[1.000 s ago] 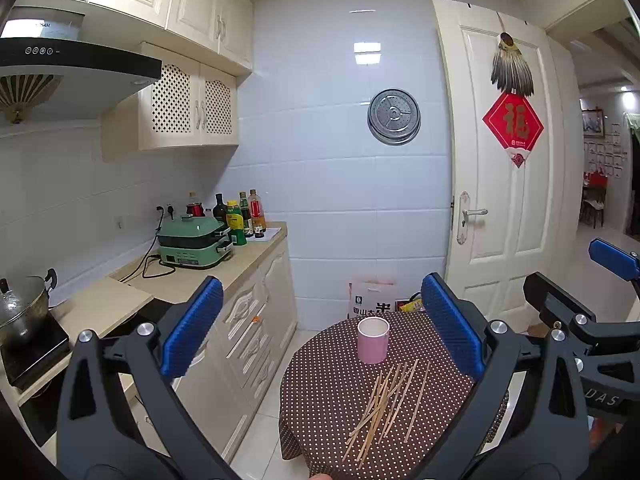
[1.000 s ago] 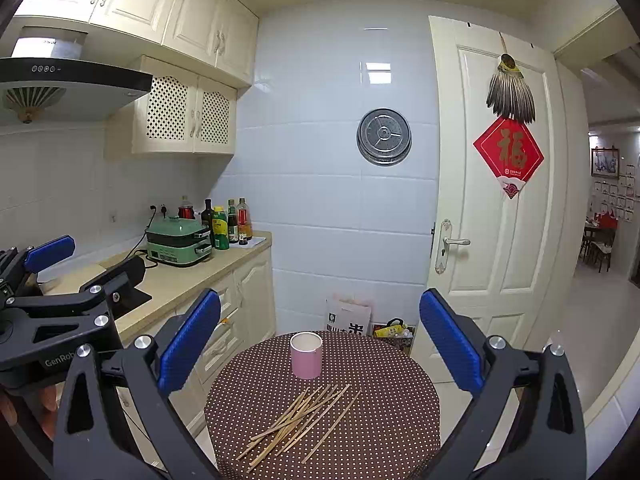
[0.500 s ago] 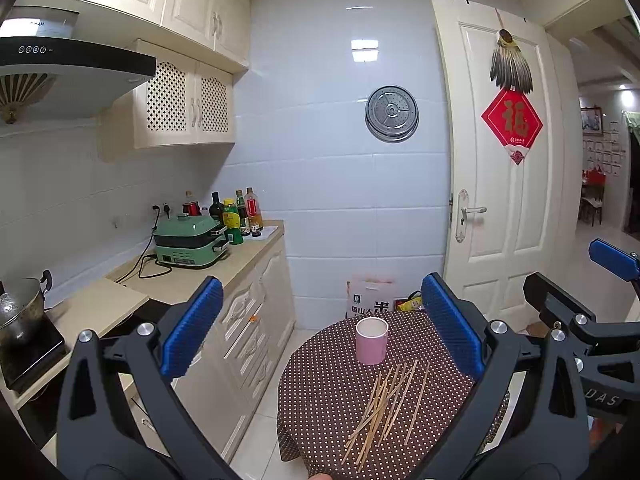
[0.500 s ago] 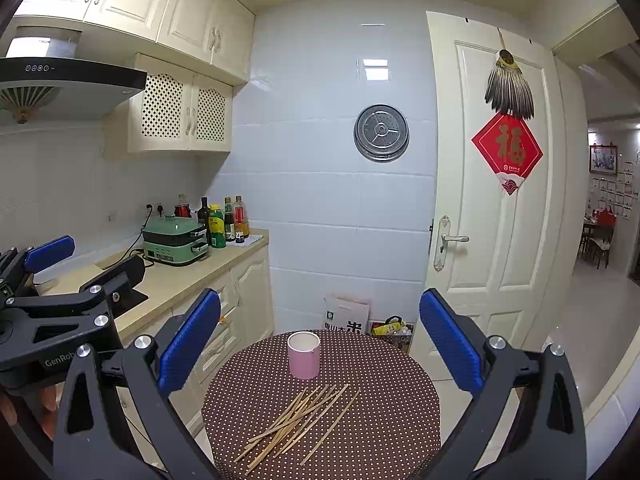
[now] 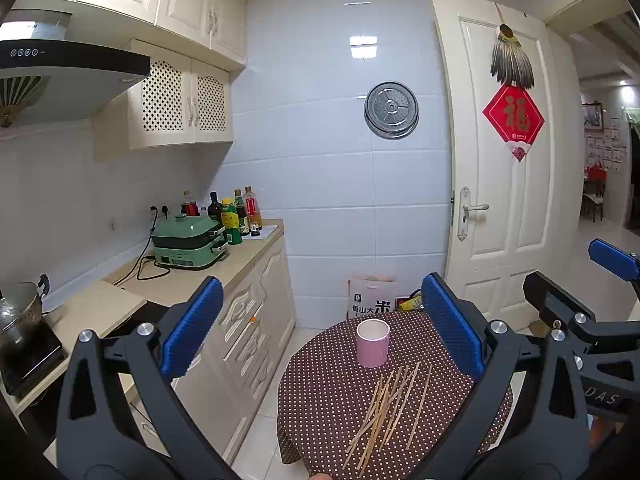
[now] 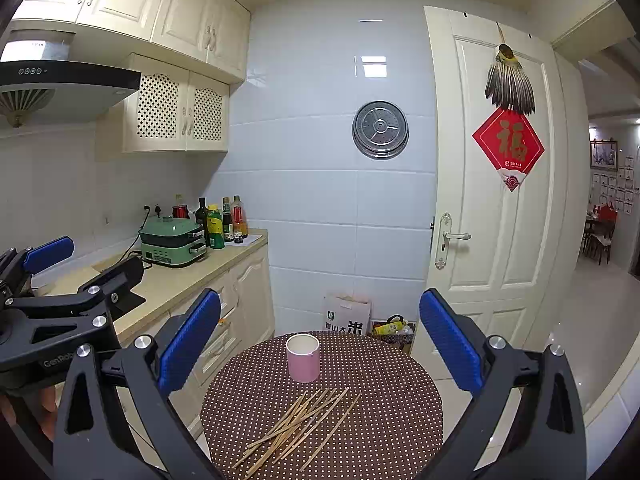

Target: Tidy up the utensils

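Note:
A pink cup [image 5: 373, 343] [image 6: 303, 357] stands upright at the far side of a small round table with a brown dotted cloth [image 5: 320, 392] [image 6: 392, 408]. Several wooden chopsticks [image 5: 386, 408] [image 6: 298, 426] lie loose in a pile in front of the cup. My left gripper [image 5: 320, 328] is open and empty, held above and short of the table. My right gripper [image 6: 320, 332] is open and empty too, also short of the table. Each gripper shows at the edge of the other's view.
A kitchen counter [image 5: 188, 280] runs along the left with a green electric cooker [image 5: 188, 242], bottles [image 5: 236, 216] and a pot [image 5: 16, 312] on a hob. A white door [image 5: 504, 200] stands behind the table. Bags [image 6: 348, 320] sit on the floor by the wall.
Both grippers have drifted slightly; the table and cup sit a little lower and left in the views. Both stay open and empty.

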